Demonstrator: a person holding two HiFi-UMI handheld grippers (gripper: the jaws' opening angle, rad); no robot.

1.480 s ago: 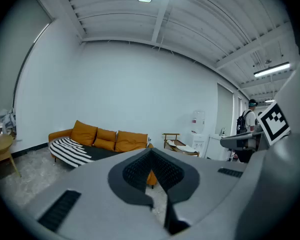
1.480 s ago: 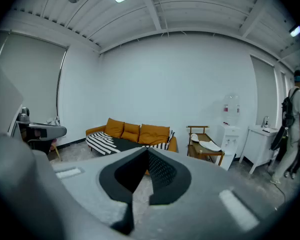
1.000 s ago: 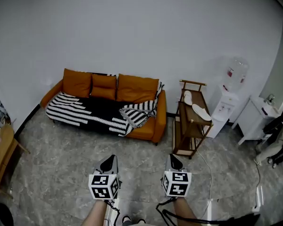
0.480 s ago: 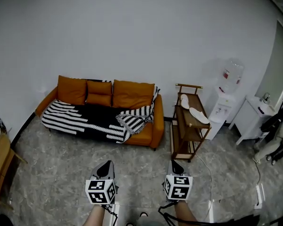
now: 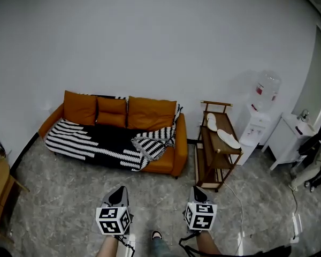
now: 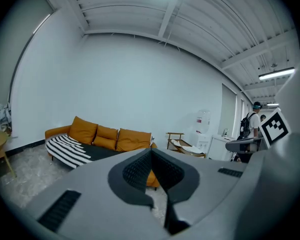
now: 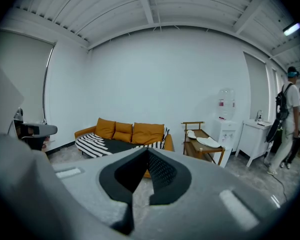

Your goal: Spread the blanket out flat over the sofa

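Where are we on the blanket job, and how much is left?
Done: the blanket already lies on the sofa, covering its left and middle seat. In hand: nothing; the left tongs and right tongs are shut and empty, over the floor well short of the sofa. Left: the bunched fold at the right end needs pulling flat.

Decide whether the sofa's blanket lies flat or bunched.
Partly spread: the blanket lies flat at left, bunched at the right of the sofa.

Left grey gripper with marker cube (image 5: pixel 120 191) and right grey gripper with marker cube (image 5: pixel 197 190) side by side, near, pointing far, slightly down; both jaws closed, empty.
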